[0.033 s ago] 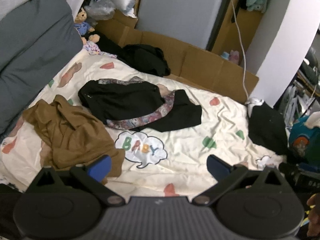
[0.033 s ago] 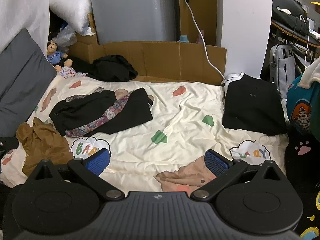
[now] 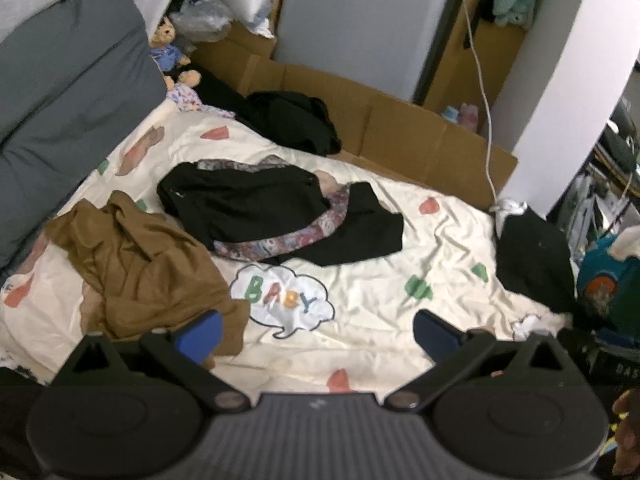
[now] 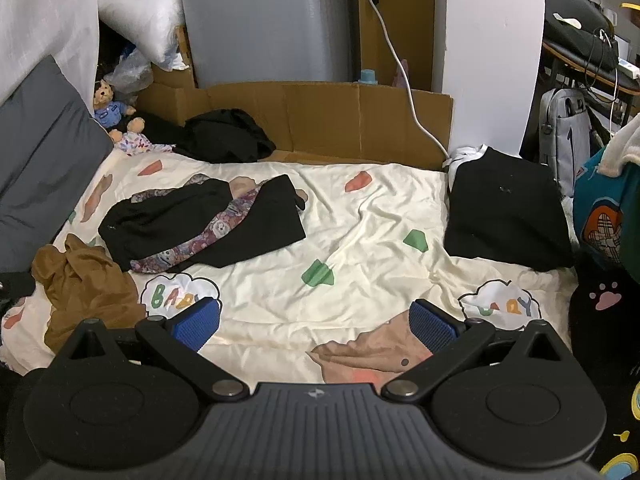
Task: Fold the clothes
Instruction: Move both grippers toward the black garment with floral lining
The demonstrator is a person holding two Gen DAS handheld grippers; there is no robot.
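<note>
No change to log: the smaller pair of views is the same instant and matches, so nothing has moved and the task stands as things lie. On the bed (image 3: 380, 292), the brown garment (image 3: 136, 264) sits crumpled in a heap at the near left. The black garment with floral trim (image 3: 272, 208) lies mid-bed, spread loosely with bunched edges, not squared off. A black heap (image 3: 296, 124) is slumped at the far end against the cardboard (image 3: 420, 136). At the right edge a black piece (image 4: 504, 208) lies flat as a neat rectangle, so it reads as folded. Judgement: one item looks done and at least three are loose, so folding is partway at best; which piece comes next cannot be told. The left gripper (image 3: 316, 334) has its jaws spread wide with nothing between them. Its left blue pad (image 3: 198, 336) overlaps the brown garment's hem in the view, but contact cannot be told; it looks like it hovers above. The right gripper (image 4: 316, 322) also has its jaws spread wide and holds nothing. Bare sheet shows between the pads, and the right-side pad (image 4: 434, 326) sits over a tan printed patch; touch cannot be told. Both point over the near bed edge. A grey pillow (image 3: 72, 92) and a teddy (image 4: 110, 106) are at the far left, clear of the clothes.
</note>
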